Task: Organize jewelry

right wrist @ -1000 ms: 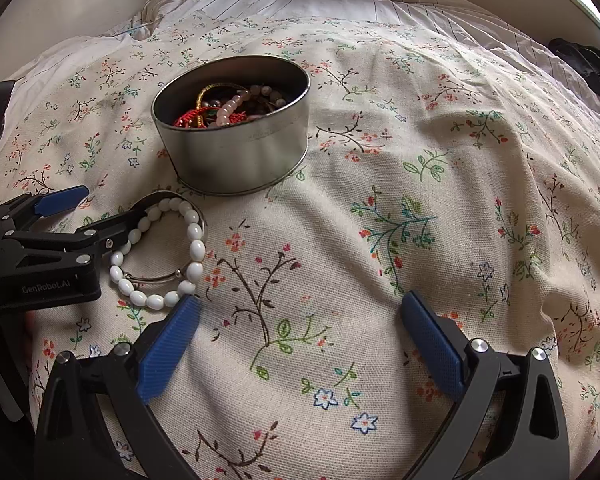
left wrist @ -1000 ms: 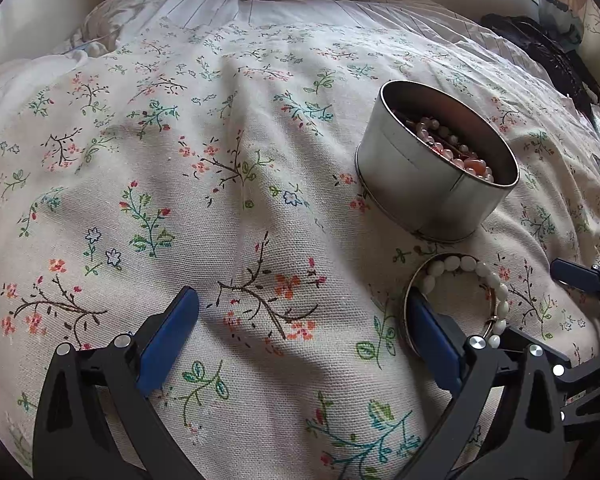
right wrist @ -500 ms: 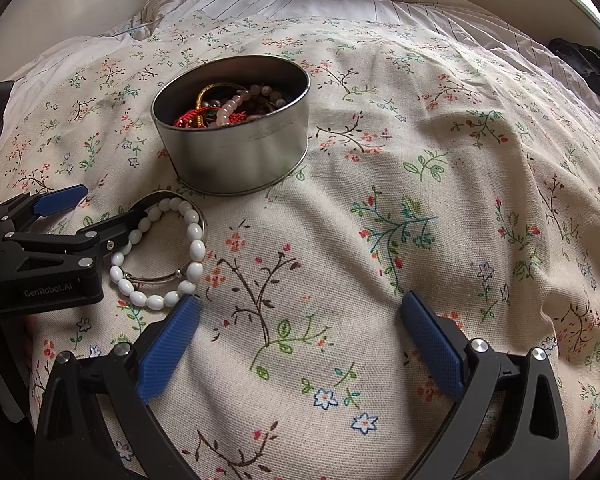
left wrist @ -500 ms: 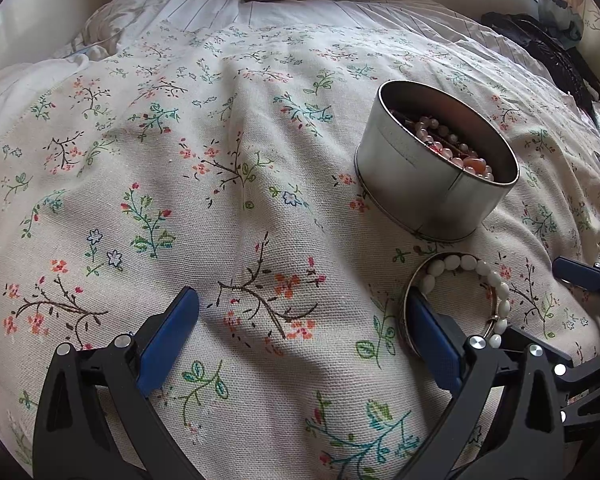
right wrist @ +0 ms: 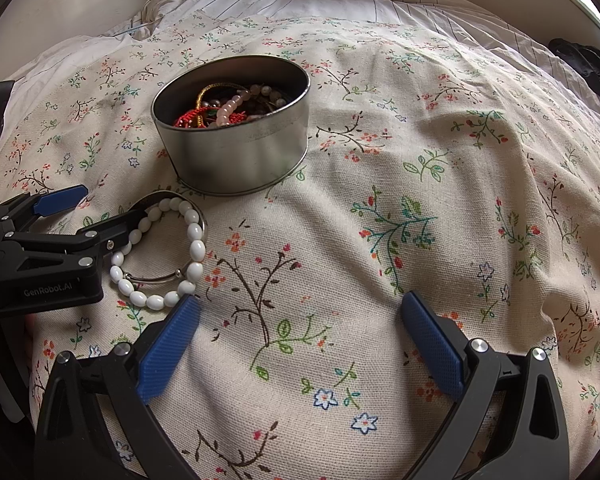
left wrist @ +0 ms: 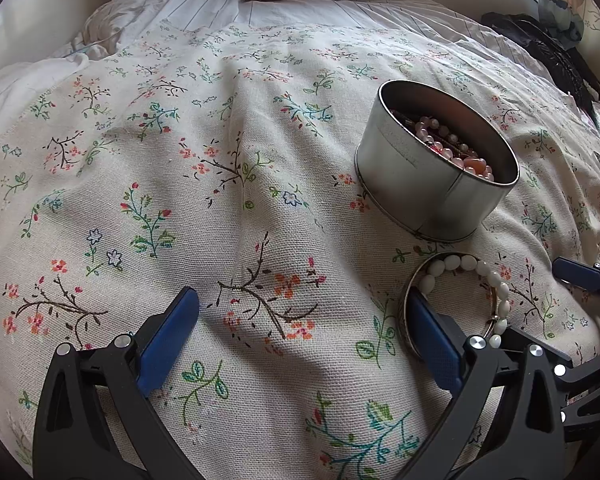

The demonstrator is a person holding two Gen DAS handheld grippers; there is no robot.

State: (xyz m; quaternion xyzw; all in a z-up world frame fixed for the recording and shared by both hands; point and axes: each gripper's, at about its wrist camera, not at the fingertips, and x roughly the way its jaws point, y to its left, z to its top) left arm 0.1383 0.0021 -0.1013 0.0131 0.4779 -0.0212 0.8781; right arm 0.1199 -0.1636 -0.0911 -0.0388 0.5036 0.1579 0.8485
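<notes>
Left gripper jaws wide apart, empty, one finger inside white oval-bead bracelet, right gripper likewise, round silver tin of beads near.

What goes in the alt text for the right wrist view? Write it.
A white bead bracelet and a thin metal bangle lie on a floral cloth in front of a round tin of jewelry. Open left tongs reach over them; open right tongs frame the foreground.

The tin is dull brushed metal; the bedspread is coarse woven cloth; the bracelet beads are glossy.
</notes>
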